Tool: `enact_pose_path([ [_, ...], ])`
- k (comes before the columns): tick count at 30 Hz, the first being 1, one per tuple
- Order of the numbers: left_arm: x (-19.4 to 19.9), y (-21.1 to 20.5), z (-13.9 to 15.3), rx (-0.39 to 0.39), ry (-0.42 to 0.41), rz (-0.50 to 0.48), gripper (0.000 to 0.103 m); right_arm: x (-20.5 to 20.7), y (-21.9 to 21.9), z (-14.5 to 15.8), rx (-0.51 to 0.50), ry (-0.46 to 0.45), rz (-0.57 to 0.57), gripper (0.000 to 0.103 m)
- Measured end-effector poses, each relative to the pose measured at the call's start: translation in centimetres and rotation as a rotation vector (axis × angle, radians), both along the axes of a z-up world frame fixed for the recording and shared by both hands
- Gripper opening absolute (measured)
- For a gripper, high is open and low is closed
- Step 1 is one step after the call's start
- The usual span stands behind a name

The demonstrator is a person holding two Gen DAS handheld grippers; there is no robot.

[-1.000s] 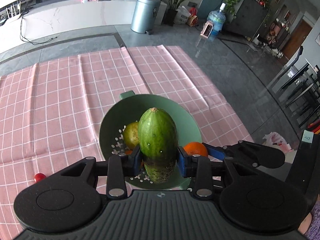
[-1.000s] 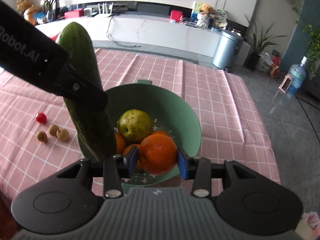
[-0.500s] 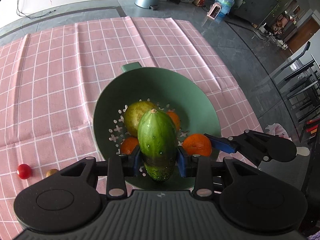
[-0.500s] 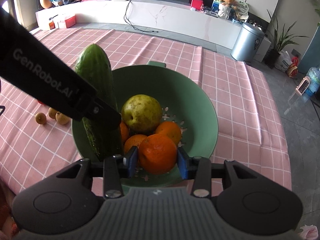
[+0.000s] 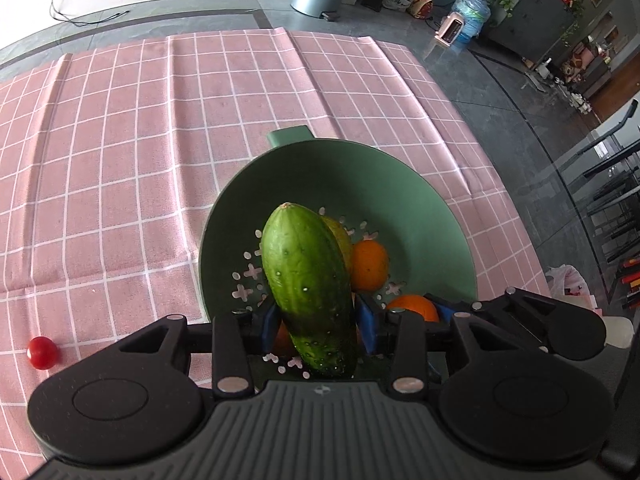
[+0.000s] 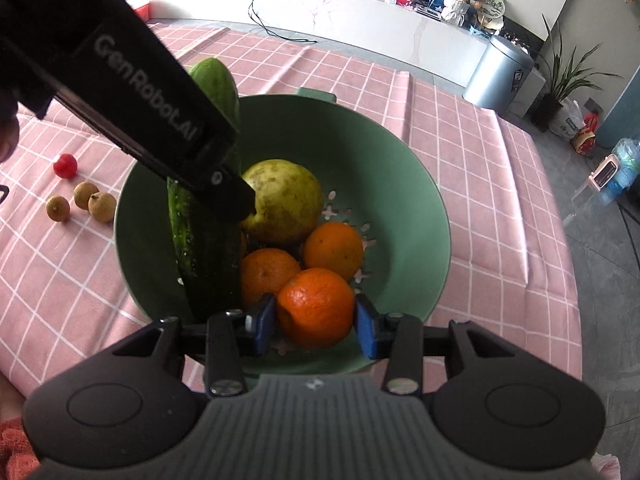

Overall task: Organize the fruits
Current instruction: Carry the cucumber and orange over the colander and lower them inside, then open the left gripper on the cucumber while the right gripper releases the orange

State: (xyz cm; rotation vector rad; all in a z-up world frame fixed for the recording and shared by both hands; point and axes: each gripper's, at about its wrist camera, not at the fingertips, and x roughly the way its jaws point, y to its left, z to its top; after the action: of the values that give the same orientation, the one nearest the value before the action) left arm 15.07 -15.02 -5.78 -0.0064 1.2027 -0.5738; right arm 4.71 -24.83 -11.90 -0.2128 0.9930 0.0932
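Holding a cucumber [image 5: 310, 284] in the left gripper [image 5: 318, 322], blue pads pinched tight on its lower third, long axis running straight out along the fingers and tipped up and away, far end poking above the green bowl [image 5: 420, 200]. From the right wrist view, same cucumber [image 6: 204, 248] standing steep against the near-left wall of the bowl [image 6: 400, 184], butt end down low by the holes, top end well clear of the rim. Right gripper [image 6: 316, 322] clamped on an orange [image 6: 316, 308], sitting low inside the near edge of the bowl, just right of the cucumber and pretty much touching the two other oranges [image 6: 332, 250] and the pear [image 6: 286, 200] behind.

Key relation, probably: cucumber way longer than the free floor left in the bowl, so needs laying over sideways, not dropping end-first. Free space looks to be along the left wall, away from the orange pile. Left side obviously the one closer to that gap; right one crowding the middle, so likely better letting the orange go first.

Still out on the pink cloth [image 6: 460, 152], left of the bowl: cherry tomato [image 6: 65, 166] and three small brown fruits [image 6: 86, 196], well apart from both grippers.
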Motion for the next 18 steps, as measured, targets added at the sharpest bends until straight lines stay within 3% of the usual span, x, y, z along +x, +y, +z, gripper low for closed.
enact_pose_path([
  [8,-0.2,0.3,0.2,0.044,-0.009,0.02,0.066,-0.1,-0.1,0.3,-0.005,0.007,-0.013,0.04],
  [11,-0.4,0.7,0.7,0.054,-0.009,0.025,0.069,-0.4,0.1,0.6,-0.016,-0.009,-0.014,0.043],
  [13,-0.6,0.9,1.1,0.059,-0.017,0.029,0.07,-0.7,0.2,1.2,-0.02,-0.031,-0.015,0.052],
  [18,-1.2,1.6,2.1,0.046,-0.035,0.048,0.073,-1.3,0.8,2.8,-0.029,-0.074,-0.022,0.054],
])
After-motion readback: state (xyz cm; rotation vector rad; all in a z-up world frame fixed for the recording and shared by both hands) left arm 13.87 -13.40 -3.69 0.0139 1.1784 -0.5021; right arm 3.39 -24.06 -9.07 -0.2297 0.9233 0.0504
